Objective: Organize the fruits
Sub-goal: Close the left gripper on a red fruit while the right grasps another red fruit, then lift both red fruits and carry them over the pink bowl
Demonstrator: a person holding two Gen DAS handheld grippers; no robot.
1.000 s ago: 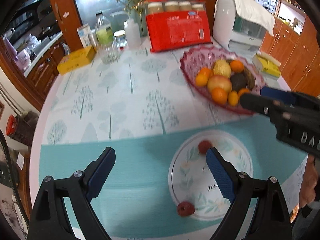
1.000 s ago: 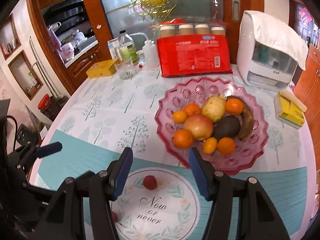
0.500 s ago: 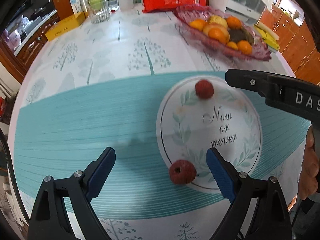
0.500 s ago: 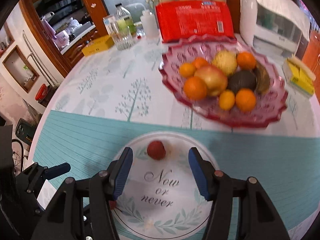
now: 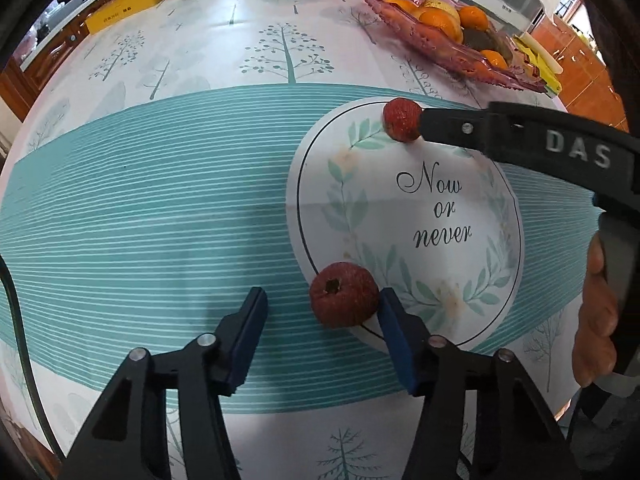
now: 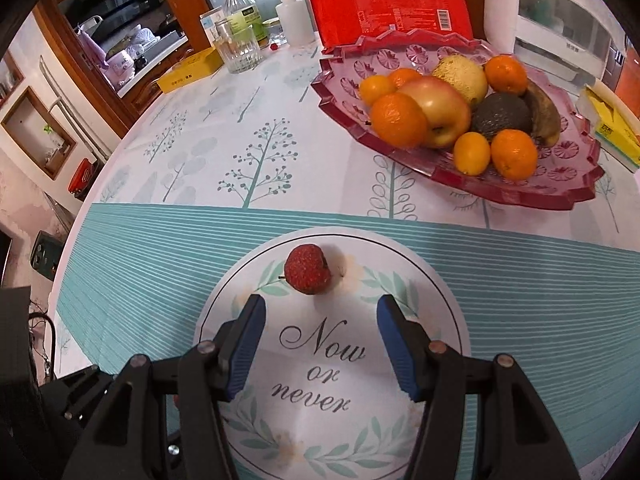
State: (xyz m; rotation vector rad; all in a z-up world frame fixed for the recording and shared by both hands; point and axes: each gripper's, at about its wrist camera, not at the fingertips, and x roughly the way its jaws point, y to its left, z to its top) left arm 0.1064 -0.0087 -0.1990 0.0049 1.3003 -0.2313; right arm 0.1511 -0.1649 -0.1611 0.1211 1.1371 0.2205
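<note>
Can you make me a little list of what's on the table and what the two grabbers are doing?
near red fruit: between the left gripper jaws, which were just closing; one pad touches it
far red fruit: ahead of the open right gripper
pink fruit dish: holds oranges, an apple, an avocado
round mat: under both red fruits
</note>
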